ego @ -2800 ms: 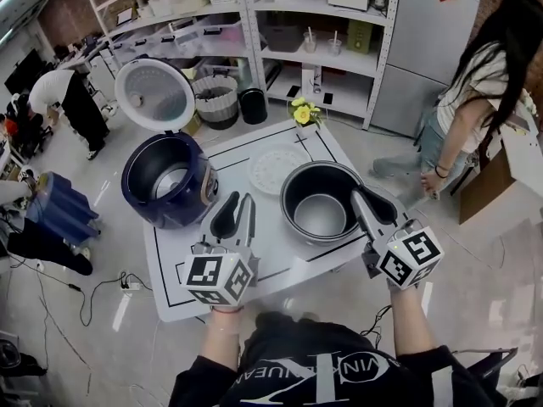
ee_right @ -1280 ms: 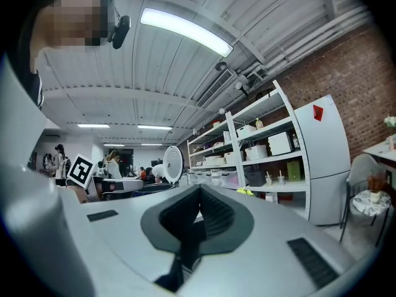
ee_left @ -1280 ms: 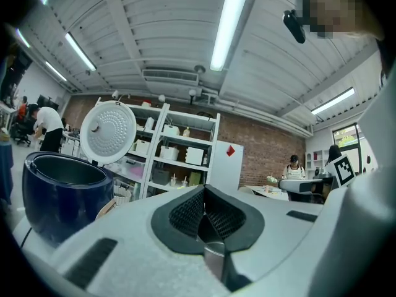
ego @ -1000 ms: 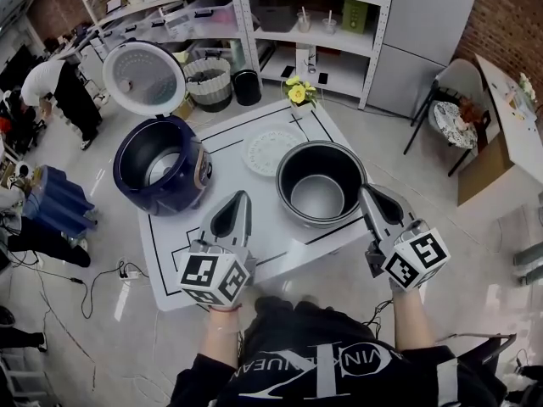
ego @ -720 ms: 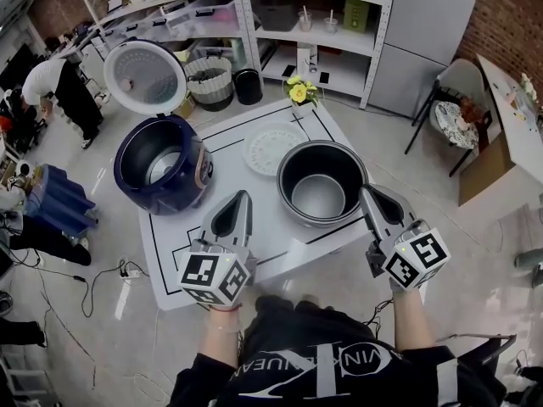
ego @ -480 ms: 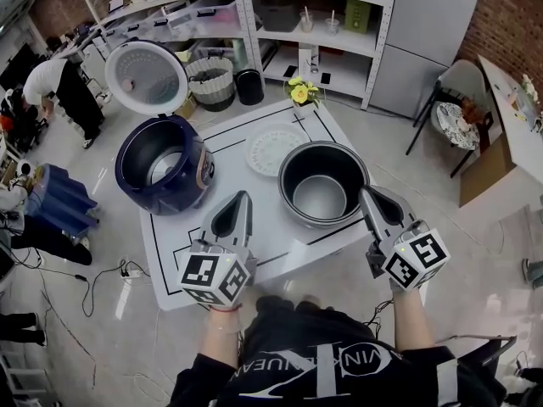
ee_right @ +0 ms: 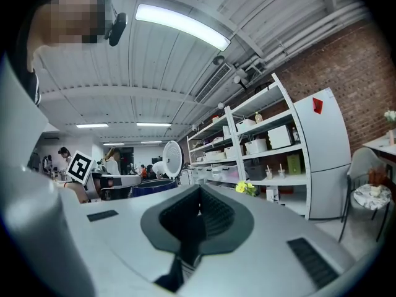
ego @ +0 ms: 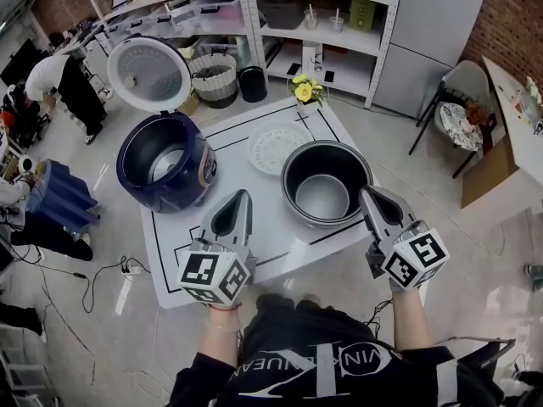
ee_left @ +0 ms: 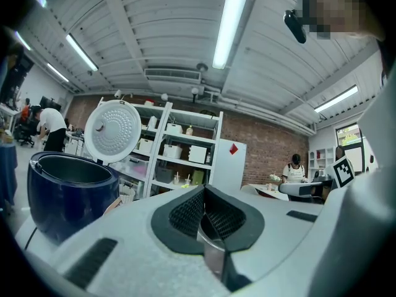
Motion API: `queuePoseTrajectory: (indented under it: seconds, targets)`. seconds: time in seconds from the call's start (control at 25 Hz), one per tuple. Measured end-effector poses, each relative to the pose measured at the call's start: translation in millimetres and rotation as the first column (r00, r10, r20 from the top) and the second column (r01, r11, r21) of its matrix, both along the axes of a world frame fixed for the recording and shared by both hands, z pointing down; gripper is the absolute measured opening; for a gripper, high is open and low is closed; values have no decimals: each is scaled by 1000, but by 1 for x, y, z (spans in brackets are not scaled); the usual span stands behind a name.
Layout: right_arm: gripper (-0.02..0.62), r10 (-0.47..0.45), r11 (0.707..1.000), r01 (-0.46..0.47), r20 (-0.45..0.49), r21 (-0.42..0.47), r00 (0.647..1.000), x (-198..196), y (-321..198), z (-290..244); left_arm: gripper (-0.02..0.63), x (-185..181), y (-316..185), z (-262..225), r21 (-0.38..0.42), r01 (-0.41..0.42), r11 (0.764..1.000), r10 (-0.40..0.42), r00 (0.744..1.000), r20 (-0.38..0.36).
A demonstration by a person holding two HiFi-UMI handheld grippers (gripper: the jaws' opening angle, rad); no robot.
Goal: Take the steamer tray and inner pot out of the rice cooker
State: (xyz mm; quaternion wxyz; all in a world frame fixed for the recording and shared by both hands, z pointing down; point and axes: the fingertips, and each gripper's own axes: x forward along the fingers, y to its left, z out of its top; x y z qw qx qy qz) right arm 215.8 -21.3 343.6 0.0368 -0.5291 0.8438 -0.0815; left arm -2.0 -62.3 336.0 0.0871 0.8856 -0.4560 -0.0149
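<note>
White table (ego: 170, 259), inner pot (ego: 324, 195), flowers (ego: 304, 90), shelving (ego: 316, 25)

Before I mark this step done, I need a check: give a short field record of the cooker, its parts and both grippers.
rice cooker: lid open, cavity bare, left on table
inner pot: out, upright, empty, right on table
steamer tray: out, flat on table, between cooker and pot
left gripper: shut, empty
right gripper: shut, empty
task: both parts appear out
</note>
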Motion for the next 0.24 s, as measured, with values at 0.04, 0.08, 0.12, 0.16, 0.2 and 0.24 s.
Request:
queuePoseTrajectory:
  seconds: [0.04,0.08,0.12,0.16,0.2,0.24]
  targets:
    - [-2,0,1000,0,1,-2,1000,0,-1,1,11,0,0,1,0,2,1000,-2,1000,0]
    - [-2,-1,1000,1,1,-2,1000,-1,-2,2,9,-1,-1,2,0,3,1000,-3,1000,0]
    - [-2,-4,1000,4,-1,-1,1000,-1,-3,3,9,-1,-2,3,0,4,1000,-4,1000,0]
    - [-2,-6,1000,6,-2,0,1000,-1,-4,4,9,-1,-3,3,0,5,1000,-5,1000,0]
    - [-2,-7,1000,7,-2,0,1000,-2,-5,4,9,-2,-4,4,-1,6,1000,-6,1000,0]
    - [-2,-9,1000,9,-2,0,1000,-2,-6,5,9,-2,-5,4,-1,7,1000,-7,1000,0]
